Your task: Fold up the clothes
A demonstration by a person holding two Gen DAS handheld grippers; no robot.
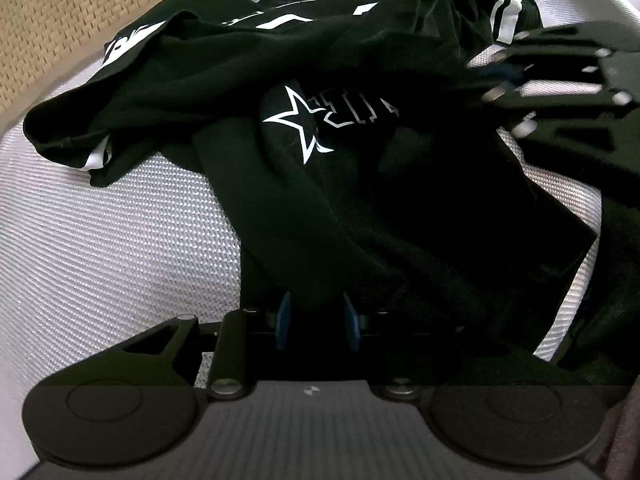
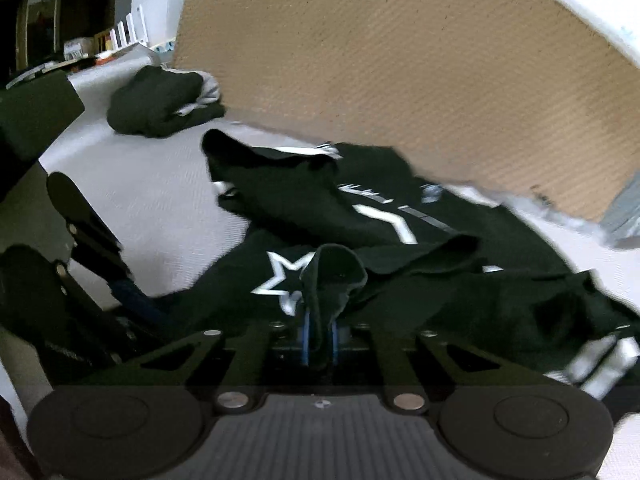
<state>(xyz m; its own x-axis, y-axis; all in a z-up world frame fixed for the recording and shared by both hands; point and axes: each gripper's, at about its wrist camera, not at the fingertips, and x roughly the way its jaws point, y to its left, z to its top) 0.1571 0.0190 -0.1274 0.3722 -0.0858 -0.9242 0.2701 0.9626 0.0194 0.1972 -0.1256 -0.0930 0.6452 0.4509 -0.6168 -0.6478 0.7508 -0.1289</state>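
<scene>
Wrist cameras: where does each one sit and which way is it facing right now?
Left wrist: behind the left gripper, low over the white bed surface, facing the black shirt; the right gripper shows at right.
Right wrist: behind the right gripper, which pinches a shirt fold, facing the tan headboard; the left gripper shows at left.
Shared: the shirt's white star.
</scene>
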